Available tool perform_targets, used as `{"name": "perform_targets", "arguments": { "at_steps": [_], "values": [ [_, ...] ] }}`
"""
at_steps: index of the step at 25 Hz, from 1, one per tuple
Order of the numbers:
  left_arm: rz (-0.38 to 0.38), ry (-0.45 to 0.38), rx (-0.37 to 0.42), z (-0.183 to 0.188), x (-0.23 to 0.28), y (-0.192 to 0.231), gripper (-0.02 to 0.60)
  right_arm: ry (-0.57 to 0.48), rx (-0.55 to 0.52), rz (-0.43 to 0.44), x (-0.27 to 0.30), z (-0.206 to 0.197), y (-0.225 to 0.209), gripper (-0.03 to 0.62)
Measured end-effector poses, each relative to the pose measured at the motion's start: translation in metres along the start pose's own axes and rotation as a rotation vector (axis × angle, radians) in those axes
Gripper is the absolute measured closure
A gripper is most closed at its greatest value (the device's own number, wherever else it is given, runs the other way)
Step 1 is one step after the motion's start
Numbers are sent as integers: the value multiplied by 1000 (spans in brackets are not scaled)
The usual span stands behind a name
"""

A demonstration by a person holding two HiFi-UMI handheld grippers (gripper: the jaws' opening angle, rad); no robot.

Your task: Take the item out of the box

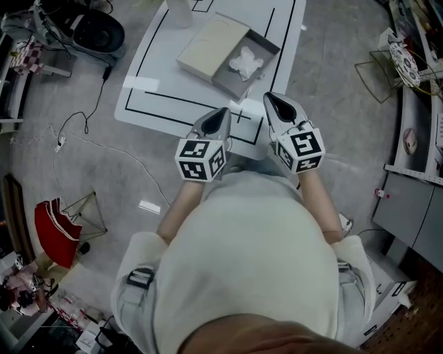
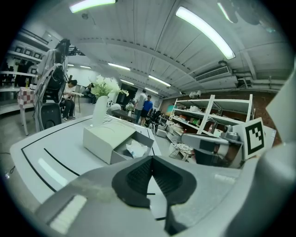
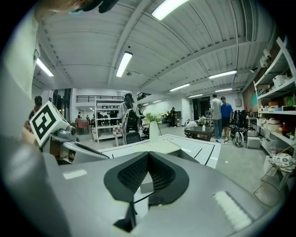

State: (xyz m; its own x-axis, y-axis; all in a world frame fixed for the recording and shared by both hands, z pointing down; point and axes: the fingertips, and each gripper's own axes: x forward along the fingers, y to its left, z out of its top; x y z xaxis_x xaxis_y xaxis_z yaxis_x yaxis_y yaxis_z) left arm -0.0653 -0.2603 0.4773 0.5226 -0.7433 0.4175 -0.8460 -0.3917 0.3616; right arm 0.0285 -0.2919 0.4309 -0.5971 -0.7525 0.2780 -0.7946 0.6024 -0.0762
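A beige box (image 1: 211,45) lies on the white table (image 1: 156,83), with its grey drawer (image 1: 257,66) pulled out toward the right. A crumpled white item (image 1: 246,62) rests inside the drawer. My left gripper (image 1: 223,113) hovers over the table's near edge, jaws shut and empty, a short way from the drawer. My right gripper (image 1: 270,99) hangs beside it, also shut with nothing held. In the left gripper view the box (image 2: 104,139) and the item (image 2: 137,148) lie just beyond the closed jaws (image 2: 151,160). The right gripper view shows its closed jaws (image 3: 148,156) in front of the box (image 3: 159,147).
A white vase (image 1: 178,10) with flowers stands at the table's far edge. Black lines mark the tabletop. Cables (image 1: 83,124), a red bag (image 1: 54,231) and a chair base (image 1: 97,31) sit on the floor to the left. Shelving (image 1: 415,90) runs along the right. People stand far off (image 3: 221,115).
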Motion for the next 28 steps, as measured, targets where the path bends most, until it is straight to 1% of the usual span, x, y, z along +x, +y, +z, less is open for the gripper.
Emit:
{"name": "perform_targets", "arguments": {
  "at_steps": [7, 12, 15, 20, 24, 28],
  "values": [
    [35, -17, -13, 18, 23, 2, 581, 67, -86, 71, 32, 3, -17, 594],
    [75, -27, -35, 27, 33, 6, 581, 104, -131, 112, 58, 0, -28, 594],
    [98, -25, -47, 27, 37, 8, 581, 130, -153, 136, 72, -4, -34, 594],
    [126, -14, -75, 22, 42, 12, 581, 207, -183, 161, 99, -22, -45, 594],
    [145, -5, -101, 17, 44, 14, 581, 258, -196, 171, 119, -35, -53, 594],
    [158, -2, -111, 18, 43, 13, 581, 317, -224, 173, 136, -43, -57, 592]
  ]
}}
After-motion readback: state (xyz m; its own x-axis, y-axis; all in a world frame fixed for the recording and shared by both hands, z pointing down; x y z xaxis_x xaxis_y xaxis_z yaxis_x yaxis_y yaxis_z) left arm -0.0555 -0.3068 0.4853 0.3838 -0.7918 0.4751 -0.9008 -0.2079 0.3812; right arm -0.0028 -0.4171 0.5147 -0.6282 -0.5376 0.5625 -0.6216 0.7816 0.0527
